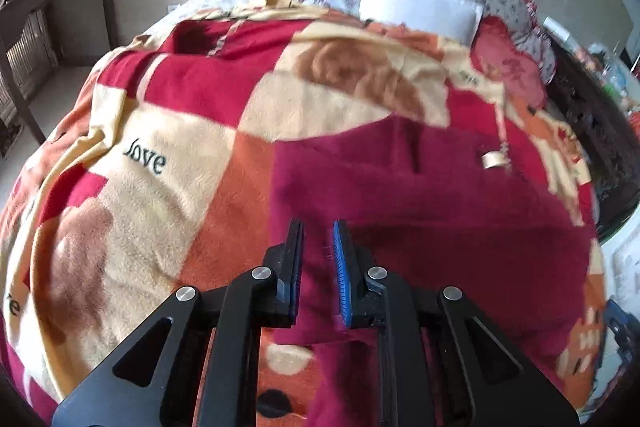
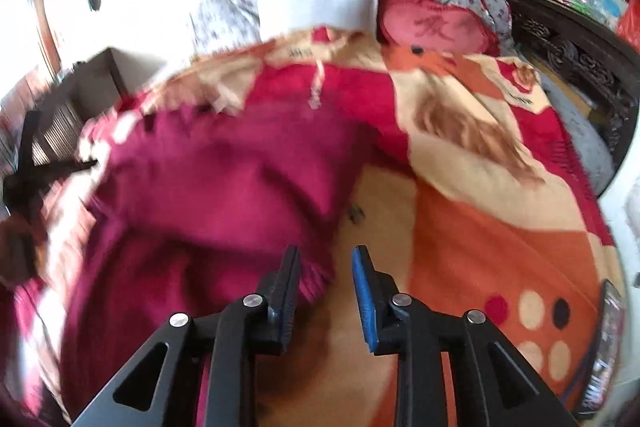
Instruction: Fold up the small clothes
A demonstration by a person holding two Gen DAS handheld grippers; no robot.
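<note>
Magenta knit garment lies spread on the patchwork fleece blanket, its near hem pinched in the left gripper for folding, while the right gripper beside its corner stands released.

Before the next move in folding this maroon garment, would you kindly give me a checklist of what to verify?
1. Left hand-held gripper pinches the maroon garment: ok, cloth fills its narrow gap.
2. Right hand-held gripper holds the garment: not ok, jaws apart, only the blanket shows between them.
3. Garment edge is near the right gripper: ok, it lies beside its left finger.
4. Garment lies flat: not ok, rumpled.
5. Blanket is free of the left grip: cannot tell.
</note>
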